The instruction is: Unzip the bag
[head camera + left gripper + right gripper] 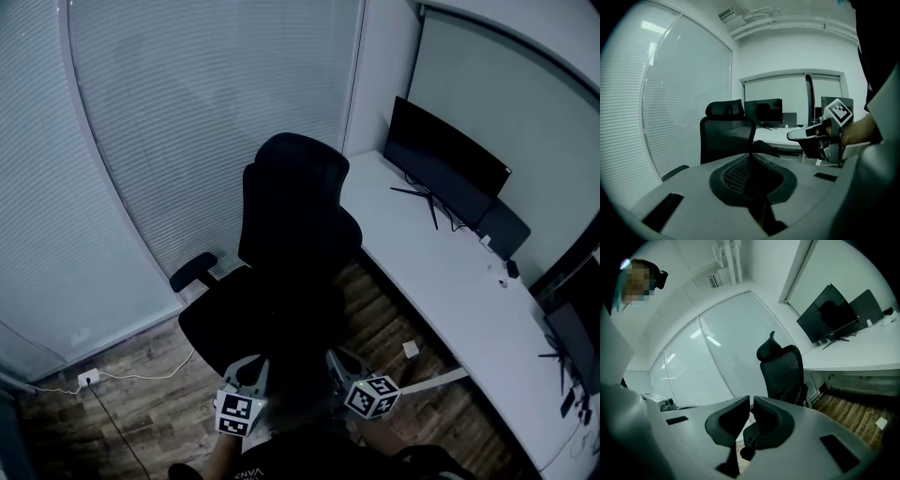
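Seems pre-grab approach: L gripper (251, 367) & R gripper (343, 364) both closed, empty, at chair's (300, 234) near edge; bag not discernible, prob. in dark patch (298, 380) betw. them; next needs locating zip pull, opening one gripper.

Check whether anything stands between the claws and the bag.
No bag can be told apart from the dark seat of the black chair. The left claw and right claw, both shut, are at the seat's front edge; nothing visible stands between them and it.
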`<state>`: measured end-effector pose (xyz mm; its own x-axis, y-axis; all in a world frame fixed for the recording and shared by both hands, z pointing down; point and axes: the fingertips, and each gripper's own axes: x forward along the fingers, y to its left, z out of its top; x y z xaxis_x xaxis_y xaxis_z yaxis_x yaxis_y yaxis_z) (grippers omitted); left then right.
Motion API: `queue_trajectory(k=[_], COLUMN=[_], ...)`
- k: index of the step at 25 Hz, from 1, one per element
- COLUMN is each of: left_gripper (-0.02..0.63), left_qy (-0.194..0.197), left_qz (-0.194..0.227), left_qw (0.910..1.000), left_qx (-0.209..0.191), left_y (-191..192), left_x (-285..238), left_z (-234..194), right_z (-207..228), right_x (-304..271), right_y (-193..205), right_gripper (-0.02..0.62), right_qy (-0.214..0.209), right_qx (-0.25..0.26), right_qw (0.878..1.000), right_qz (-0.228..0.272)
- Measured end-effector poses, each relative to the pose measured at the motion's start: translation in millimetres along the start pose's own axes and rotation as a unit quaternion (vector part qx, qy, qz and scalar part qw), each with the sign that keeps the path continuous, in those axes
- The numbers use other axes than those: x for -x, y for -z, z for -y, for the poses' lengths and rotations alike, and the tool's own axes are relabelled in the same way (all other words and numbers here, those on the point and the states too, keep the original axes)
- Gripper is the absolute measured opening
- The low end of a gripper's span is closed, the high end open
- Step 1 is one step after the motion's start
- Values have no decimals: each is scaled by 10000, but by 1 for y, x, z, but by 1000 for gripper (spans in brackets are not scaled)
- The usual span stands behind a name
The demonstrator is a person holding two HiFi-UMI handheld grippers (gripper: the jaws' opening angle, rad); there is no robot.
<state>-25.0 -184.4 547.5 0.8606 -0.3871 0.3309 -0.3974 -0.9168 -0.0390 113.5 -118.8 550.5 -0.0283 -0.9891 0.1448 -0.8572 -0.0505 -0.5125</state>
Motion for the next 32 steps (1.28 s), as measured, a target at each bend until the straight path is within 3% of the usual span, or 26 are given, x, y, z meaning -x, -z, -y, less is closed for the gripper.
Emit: queue_trajectory(k=[15, 32], left_gripper=[20, 20], left_qy=[469, 586], left_qz=[205, 366], left_qw=[9985, 9976], left_qx=[-205, -68], left_y=[8, 24], left_x=[27, 56], left_z=[-4, 4], right_z=[-40, -69], right_x=[18, 32], right_y=[33, 62], right_gripper=[49, 49], right_qy=[314, 435], right_qx=[240, 502], right_qw=[9992, 9975], right_qz=[66, -219])
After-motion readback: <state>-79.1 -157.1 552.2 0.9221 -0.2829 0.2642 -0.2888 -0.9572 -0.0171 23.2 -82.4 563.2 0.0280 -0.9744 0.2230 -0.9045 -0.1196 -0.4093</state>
